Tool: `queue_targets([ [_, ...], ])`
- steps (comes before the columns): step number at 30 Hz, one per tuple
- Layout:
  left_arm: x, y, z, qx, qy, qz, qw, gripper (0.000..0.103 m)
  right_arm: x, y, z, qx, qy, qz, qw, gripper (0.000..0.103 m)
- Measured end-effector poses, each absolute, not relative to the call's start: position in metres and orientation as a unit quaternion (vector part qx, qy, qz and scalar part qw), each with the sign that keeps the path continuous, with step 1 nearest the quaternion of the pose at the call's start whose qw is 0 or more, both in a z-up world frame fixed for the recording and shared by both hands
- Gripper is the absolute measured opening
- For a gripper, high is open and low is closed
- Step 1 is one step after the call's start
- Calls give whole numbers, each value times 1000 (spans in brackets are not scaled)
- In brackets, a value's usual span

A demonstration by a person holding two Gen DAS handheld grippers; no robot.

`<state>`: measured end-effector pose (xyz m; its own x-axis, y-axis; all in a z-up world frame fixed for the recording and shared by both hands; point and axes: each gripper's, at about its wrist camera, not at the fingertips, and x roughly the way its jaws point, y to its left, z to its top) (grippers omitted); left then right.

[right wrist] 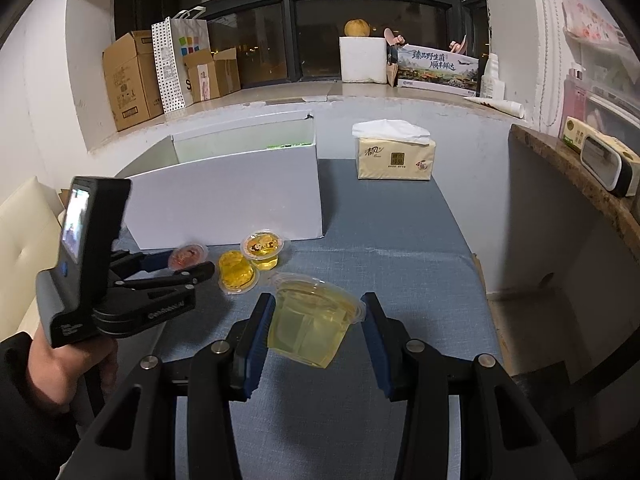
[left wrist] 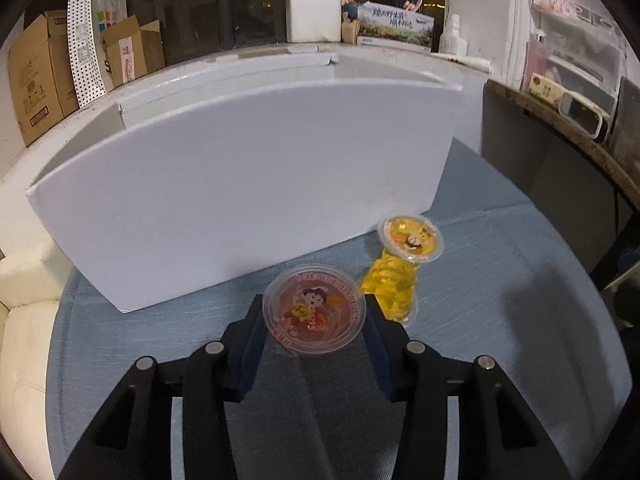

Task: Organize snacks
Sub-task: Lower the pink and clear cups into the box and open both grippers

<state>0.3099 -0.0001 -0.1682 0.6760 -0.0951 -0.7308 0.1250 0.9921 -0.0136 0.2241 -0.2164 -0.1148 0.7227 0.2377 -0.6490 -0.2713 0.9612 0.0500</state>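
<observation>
A red jelly cup [left wrist: 314, 312] with a cartoon lid stands on the blue tablecloth [left wrist: 500, 280] in front of a white box [left wrist: 240, 184]. My left gripper [left wrist: 314, 300] is shut on it, a pad against each side. In the right wrist view the same gripper [right wrist: 188, 262] holds the red cup [right wrist: 188, 255] by the box [right wrist: 228, 196]. My right gripper [right wrist: 318, 300] is shut on a pale yellow jelly cup [right wrist: 312, 320], tilted and held above the cloth. An upright yellow cup [left wrist: 410, 236] [right wrist: 264, 248] and a tipped yellow cup [left wrist: 390, 288] [right wrist: 236, 276] sit beside the red one.
A tissue pack [right wrist: 394, 156] lies at the table's far right. A dark counter [right wrist: 580, 184] borders the table on the right and a cream sofa [left wrist: 24, 320] on the left. Cardboard boxes [right wrist: 132, 76] line the windowsill behind. A person's hand [right wrist: 80, 360] grips the left tool.
</observation>
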Motion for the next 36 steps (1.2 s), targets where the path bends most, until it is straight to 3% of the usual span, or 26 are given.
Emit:
queue_targets([
  [12,250,42,-77,-2,307,-49,950,51,237,-185,-93,-26,326,174,929,48],
  [21,284,84,-27,2,260,-11,965,51,300,-145,-50,-11,299,214,930,48],
  [28,341,100,-34,0,273,-5,962,51,367,-127,-35,2,297,224,928,48],
  [36,379,108,-70,2,307,9,952,52,409,-108,-56,-29,319,223,921,48],
])
